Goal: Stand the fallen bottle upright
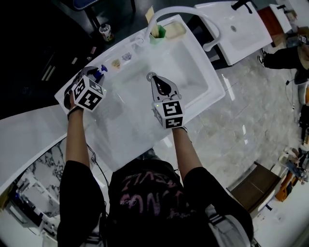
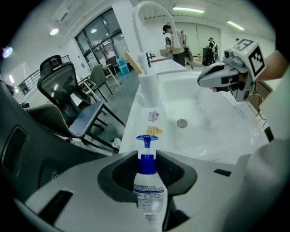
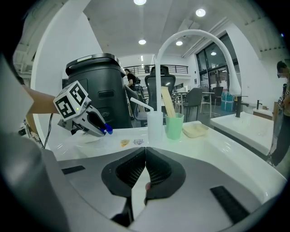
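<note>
Left tool (image 2: 147, 159) clamps bottle (image 2: 150, 195) (blue pump top); right tool (image 3: 145, 155) closed.

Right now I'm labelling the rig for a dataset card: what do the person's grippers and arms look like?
The left gripper and right gripper have pale grey shells, dark ribbed pads and a cube of black-and-white square markers. A thin dark cable trails by the left arm. The person wears a black short-sleeved T-shirt with pinkish print.

Bright, even overhead lighting.
Glare from ceiling lights (image 3: 200, 12) sheens the white sink (image 1: 193, 72); around it, gripper-view edges bow and darken.
</note>
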`<action>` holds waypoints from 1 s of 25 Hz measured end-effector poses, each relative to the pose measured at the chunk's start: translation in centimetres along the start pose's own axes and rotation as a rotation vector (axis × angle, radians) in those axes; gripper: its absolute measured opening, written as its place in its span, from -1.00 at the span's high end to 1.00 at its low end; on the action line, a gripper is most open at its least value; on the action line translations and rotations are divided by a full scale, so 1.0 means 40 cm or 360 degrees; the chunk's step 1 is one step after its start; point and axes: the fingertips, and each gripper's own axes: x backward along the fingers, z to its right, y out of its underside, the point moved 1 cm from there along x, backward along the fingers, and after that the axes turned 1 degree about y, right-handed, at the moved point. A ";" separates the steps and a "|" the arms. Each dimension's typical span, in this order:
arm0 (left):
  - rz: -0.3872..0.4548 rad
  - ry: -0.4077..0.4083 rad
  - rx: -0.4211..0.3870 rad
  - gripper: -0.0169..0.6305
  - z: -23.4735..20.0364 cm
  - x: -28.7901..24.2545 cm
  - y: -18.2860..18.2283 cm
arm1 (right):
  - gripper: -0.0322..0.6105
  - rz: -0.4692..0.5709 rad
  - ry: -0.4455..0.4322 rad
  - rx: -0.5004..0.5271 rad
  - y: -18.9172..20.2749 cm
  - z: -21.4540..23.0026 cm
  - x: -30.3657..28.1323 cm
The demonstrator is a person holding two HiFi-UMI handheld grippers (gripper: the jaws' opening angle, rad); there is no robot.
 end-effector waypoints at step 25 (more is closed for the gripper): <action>0.0749 -0.0284 0.0555 0.54 -0.060 0.290 0.083 | 0.86 0.0016 -0.0160 0.0154 -0.025 -0.146 0.054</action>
